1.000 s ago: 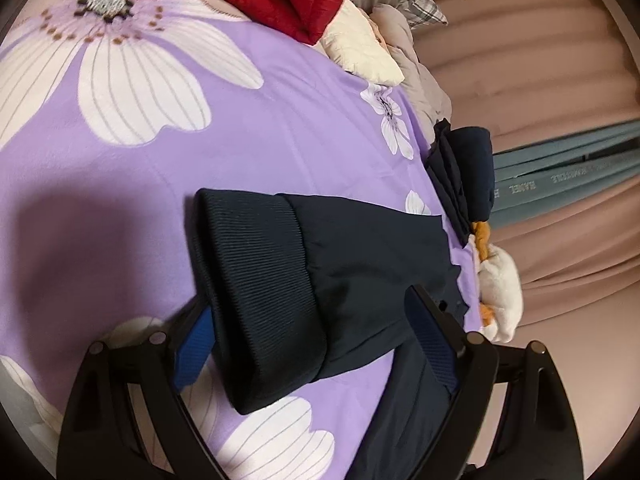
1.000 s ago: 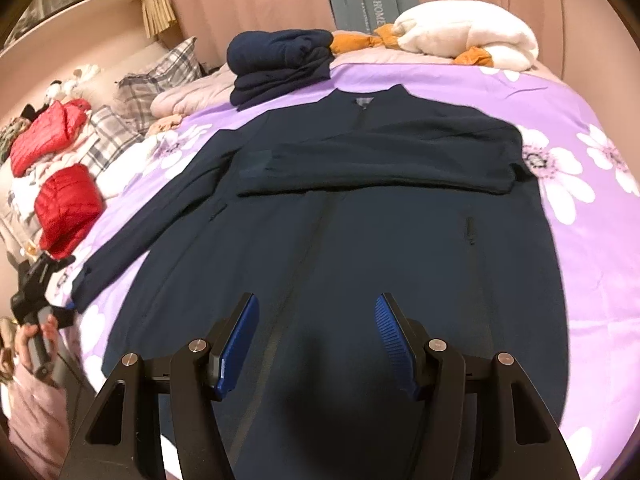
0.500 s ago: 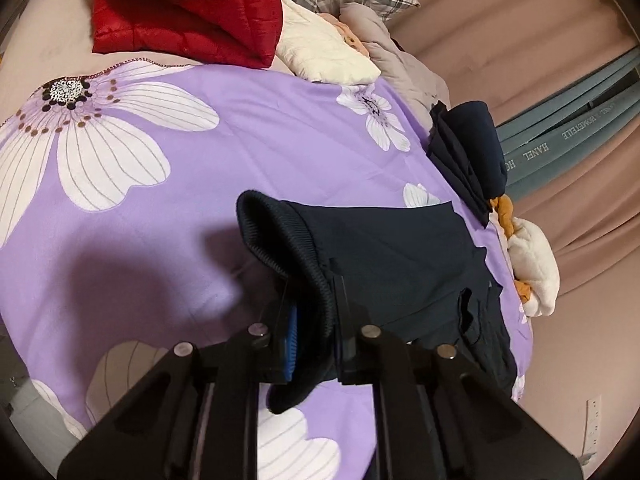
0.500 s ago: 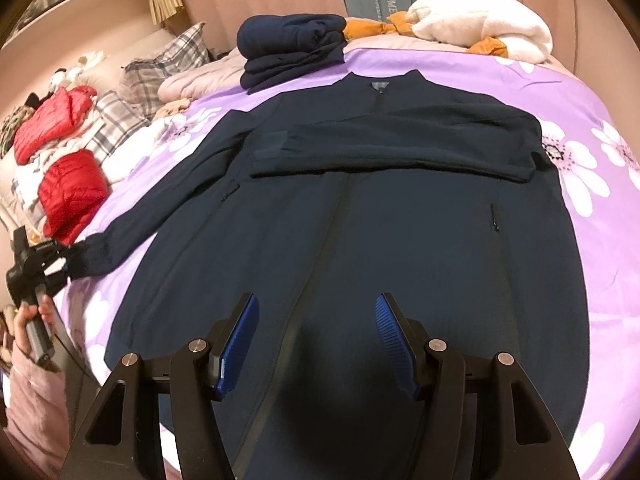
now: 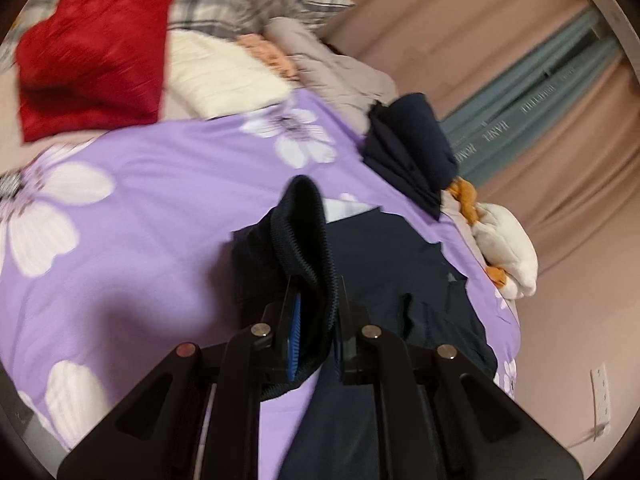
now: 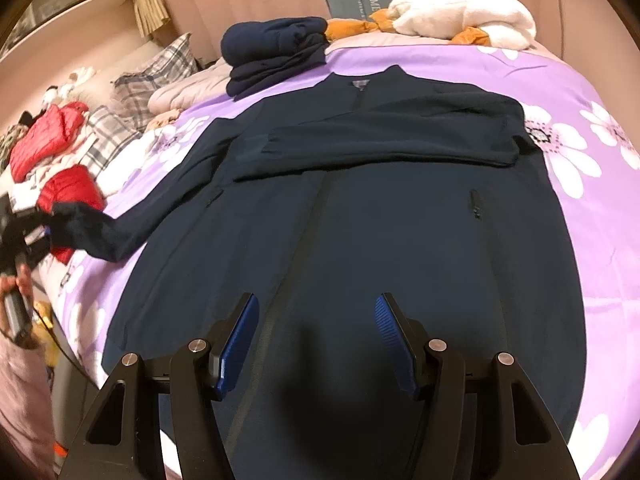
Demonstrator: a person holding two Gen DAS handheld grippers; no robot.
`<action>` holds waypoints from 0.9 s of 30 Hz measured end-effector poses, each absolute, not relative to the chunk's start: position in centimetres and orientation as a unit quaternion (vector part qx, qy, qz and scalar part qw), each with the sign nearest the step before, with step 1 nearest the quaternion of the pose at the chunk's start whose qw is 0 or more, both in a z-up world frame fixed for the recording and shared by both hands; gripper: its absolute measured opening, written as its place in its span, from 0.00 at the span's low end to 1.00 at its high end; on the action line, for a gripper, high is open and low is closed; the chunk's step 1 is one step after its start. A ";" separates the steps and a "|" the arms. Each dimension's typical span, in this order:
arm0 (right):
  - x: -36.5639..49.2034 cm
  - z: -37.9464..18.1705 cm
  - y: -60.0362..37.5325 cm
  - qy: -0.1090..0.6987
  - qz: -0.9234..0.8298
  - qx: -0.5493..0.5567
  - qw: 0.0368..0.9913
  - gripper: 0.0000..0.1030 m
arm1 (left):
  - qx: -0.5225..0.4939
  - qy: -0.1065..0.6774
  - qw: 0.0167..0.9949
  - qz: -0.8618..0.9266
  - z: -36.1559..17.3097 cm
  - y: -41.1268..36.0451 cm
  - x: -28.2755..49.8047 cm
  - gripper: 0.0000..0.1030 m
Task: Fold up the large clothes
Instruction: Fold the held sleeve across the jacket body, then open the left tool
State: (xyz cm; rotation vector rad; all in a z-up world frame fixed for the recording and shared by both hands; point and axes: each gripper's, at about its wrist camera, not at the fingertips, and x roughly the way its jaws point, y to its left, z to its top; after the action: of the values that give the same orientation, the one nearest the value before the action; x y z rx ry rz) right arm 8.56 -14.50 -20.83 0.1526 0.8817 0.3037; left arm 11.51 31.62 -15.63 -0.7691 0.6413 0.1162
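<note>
A large dark navy jacket (image 6: 360, 220) lies front up on the purple flowered bedspread (image 6: 580, 128), its right-hand sleeve folded across the chest. My left gripper (image 5: 316, 320) is shut on the ribbed cuff (image 5: 304, 232) of the other sleeve and holds it lifted off the bed. In the right wrist view that sleeve (image 6: 100, 236) rises at the far left edge, where a hand (image 6: 16, 280) holds the left gripper. My right gripper (image 6: 316, 328) hangs open over the jacket's lower front, with nothing between its fingers.
A folded navy pile (image 6: 272, 52) sits behind the collar, with a white and orange bundle (image 6: 460, 12) to its right. Red puffer jackets (image 5: 96, 48), plaid fabric (image 6: 156, 76) and a cream garment (image 5: 224, 76) lie along the bed's left side. Pink curtains (image 5: 500, 40) hang behind.
My left gripper closed on the sleeve cuff, then lifted it off the bedspread. The right gripper has stayed in place, open.
</note>
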 end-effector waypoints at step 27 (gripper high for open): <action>8.6 -23.3 -23.3 0.418 0.095 0.193 0.882 0.59 | -0.183 0.433 0.866 -0.170 -14.2 -2.2 28.7 0.23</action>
State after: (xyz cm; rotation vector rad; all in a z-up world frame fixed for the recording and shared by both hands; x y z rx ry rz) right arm 8.57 -23.31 -23.26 0.4019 0.8710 0.1977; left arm 28.71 -2.22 -14.24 -0.3840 0.9065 -0.3560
